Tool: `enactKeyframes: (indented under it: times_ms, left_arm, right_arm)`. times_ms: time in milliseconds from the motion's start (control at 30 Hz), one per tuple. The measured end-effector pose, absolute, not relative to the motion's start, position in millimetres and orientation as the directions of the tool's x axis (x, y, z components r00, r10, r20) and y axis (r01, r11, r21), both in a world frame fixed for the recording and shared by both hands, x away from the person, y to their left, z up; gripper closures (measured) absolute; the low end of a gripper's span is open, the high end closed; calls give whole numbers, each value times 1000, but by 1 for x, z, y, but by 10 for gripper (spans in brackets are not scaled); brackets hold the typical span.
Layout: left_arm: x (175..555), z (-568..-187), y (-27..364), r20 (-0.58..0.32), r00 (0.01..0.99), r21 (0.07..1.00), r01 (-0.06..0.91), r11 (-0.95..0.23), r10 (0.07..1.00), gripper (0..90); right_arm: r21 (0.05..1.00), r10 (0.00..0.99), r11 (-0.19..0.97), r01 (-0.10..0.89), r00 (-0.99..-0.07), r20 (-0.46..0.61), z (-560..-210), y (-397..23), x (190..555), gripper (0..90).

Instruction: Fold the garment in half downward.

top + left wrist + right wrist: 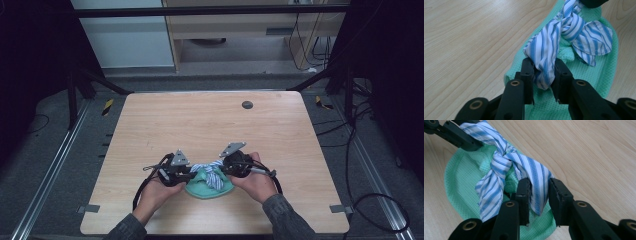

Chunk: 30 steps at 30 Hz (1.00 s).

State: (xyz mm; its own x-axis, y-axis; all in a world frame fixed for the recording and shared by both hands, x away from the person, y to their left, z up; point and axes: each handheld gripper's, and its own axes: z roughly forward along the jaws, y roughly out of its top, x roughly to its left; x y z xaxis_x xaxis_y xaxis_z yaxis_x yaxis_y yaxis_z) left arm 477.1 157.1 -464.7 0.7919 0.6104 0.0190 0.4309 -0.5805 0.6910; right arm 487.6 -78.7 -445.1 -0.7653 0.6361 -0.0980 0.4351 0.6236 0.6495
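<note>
Pale wood-grain worktop (210, 125) carries everything, with a small dark round disc (247, 105) near its far edge; close to the person's edge lies a mint-green waffle-weave cloth (202, 189), bunched into a rounded heap; on top of it sits a blue-and-white striped cloth (212, 172), tied in a knot (571, 27) at its middle, with one loose end spreading flat over the green fabric and the two other ends running out to either side. Left tongs (190, 175), held in the person's left hand (156, 192), have one striped end between the jaws; in the left gripper view (544, 72) the jaws stand narrow, the fabric hanging between the pads (527, 70) with a little slack, not pinched. Right tongs (224, 166), in the right hand (257, 182), meet the opposite end; in the right gripper view (539, 192) the fabric lies against the left pad (524, 192), a gap showing beside the other pad, so the hold is loose.
</note>
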Motion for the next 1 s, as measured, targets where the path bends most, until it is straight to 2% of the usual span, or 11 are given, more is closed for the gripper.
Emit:
enactKeyframes:
  times_ms: [200, 333, 500, 667, 1000]
  left_arm:
    - [472, -466, 159, 22, 794, 702, 420, -575, 608, 618]
    - [468, -470, 161, 22, 790, 709, 419, -567, 612, 509]
    - [465, -475, 165, -4, 789, 716, 431, -549, 615, 454]
    - [462, -479, 168, -9, 792, 714, 433, -551, 611, 466]
    - [473, -483, 169, 41, 788, 717, 405, -568, 614, 657]
  right_arm:
    - [659, 637, 614, 435, -766, -88, -445, -81, 481, 664]
    - [657, 637, 615, 436, -766, -88, -448, -83, 477, 658]
    - [657, 642, 610, 444, -762, -81, -451, -86, 475, 659]
    - [655, 644, 608, 449, -761, -77, -454, -86, 474, 666]
    - [661, 643, 603, 447, -763, -70, -456, -85, 474, 759]
